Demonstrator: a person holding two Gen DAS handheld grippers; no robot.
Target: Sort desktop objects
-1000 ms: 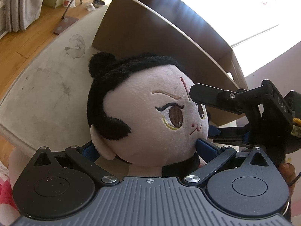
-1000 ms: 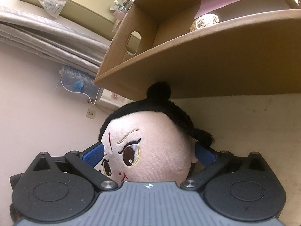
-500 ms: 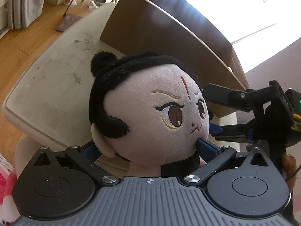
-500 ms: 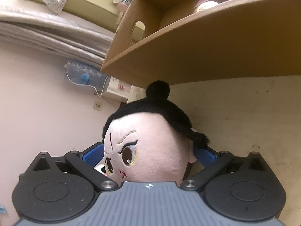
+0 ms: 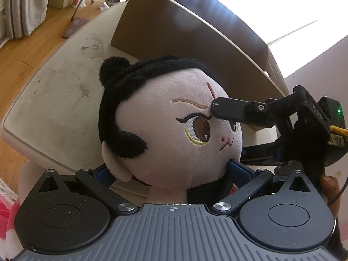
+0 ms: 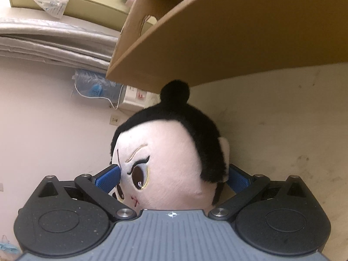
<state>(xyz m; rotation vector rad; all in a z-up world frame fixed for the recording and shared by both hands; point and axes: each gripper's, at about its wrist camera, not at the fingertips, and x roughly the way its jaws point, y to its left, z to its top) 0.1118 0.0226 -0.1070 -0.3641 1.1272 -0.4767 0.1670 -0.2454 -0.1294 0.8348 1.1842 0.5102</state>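
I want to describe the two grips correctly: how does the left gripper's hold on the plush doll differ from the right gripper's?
The left gripper clamps the plush doll low, around the neck under the chin; the right gripper clamps the head itself. A finger of the right gripper crosses the doll's brow; the left gripper's fingers sit beneath the face. Both are shut on it.

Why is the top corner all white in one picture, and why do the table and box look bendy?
Left wrist view: sunlight blows out the window area behind the cardboard box, and the fisheye lens bows the table edge. Right wrist view: dimmer, even light, no glare; the box edges curve too; the plush doll stays sharp.
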